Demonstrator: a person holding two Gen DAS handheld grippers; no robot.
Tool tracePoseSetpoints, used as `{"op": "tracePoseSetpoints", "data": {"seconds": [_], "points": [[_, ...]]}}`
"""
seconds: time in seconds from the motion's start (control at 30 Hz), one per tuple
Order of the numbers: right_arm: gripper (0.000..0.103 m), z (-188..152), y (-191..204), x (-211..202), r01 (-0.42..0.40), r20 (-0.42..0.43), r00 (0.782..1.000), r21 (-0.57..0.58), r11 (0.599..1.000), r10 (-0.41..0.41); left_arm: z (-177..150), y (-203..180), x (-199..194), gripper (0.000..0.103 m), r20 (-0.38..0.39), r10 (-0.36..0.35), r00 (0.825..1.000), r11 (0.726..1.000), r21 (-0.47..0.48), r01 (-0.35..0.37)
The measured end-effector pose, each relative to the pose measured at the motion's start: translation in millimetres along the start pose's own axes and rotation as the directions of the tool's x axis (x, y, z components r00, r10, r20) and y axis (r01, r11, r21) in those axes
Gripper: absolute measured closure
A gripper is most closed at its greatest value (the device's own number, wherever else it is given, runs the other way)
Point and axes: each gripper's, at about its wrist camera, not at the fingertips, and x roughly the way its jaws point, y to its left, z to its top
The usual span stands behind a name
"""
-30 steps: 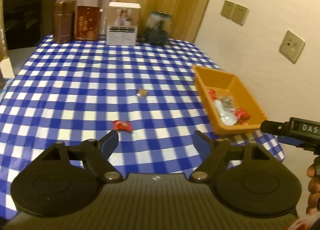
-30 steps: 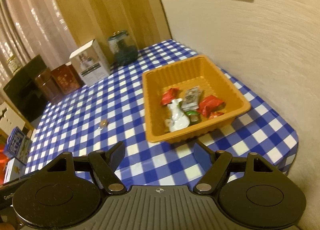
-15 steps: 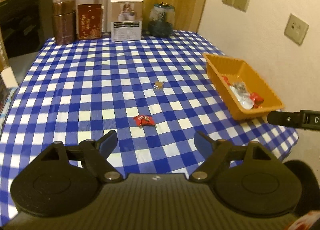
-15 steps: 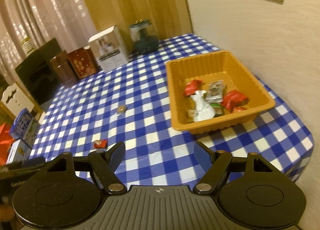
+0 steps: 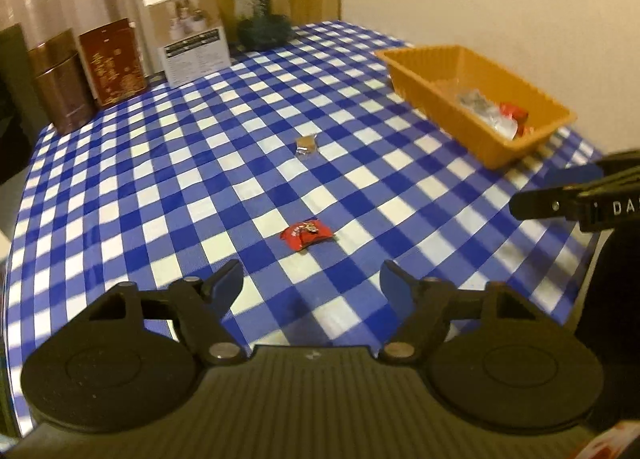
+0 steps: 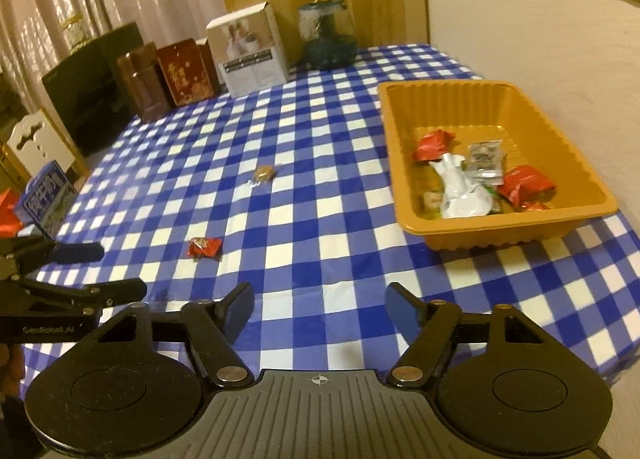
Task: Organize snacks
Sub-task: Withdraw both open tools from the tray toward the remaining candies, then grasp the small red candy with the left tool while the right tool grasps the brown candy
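Tabletop [image 6: 320, 107]: carries everything here.
Tray [image 6: 520, 235]: on the right side, near the wall; several wrapped snacks lie inside it.
Near candy [image 5: 307, 234]: loose on the cloth, left of the tray, just ahead of the left gripper [image 5: 311, 285].
Far candy [image 5: 306, 145]: behind the near one, mid-table.
Back edge: tins [image 6: 168, 79], box [image 6: 252, 51] and jar [image 6: 328, 35] in a row, left to right.
Right gripper [image 6: 319, 305]: before the tray, right of the left one.

Right gripper [image 5: 576, 195], seen in left wrist view: white letters "DAS", cut off at frame edge. Left gripper [image 6: 80, 271], seen in right wrist view: faint "GenRobot.AI" on its body. White box [image 6: 250, 49] and red box [image 6: 186, 75] carry print, too small to read.
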Motion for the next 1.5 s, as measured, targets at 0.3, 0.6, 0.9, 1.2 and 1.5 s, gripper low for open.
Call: {"op": "tracePoseSetpoints", "data": {"seconds": [0.3,0.6,0.9,1.2,1.5], "points": [[0.036,-2.1,5.4,49.4,0.004,-0.049,0.999,-0.018,1.000,-0.005,4.8,15.2,53.6,0.041,-0.018,-0.029,0.999,0.985,0.170,0.032],[0.036,4.2,5.8,80.8,-0.003,-0.057,0.998,0.006,1.000,0.004,10.9,17.9,93.3,0.044,-0.040,-0.050,0.998,0.965,0.257,0.059],[0.036,10.8,8.4,98.9,-0.014,-0.053,0.998,0.017,1.000,0.015,18.7,19.8,104.7,0.067,-0.042,-0.121,0.992,0.968,0.215,0.127],[0.036,15.4,16.3,105.6,-0.014,-0.034,0.999,0.012,1.000,0.014,21.5,33.4,93.9,0.084,-0.050,-0.067,0.996,0.997,-0.031,0.065],[0.036,38.2,34.6,129.5,-0.024,0.032,0.999,-0.011,1.000,0.024,35.4,84.8,90.3,0.084,-0.027,0.053,0.998,0.965,-0.257,-0.058]]}}
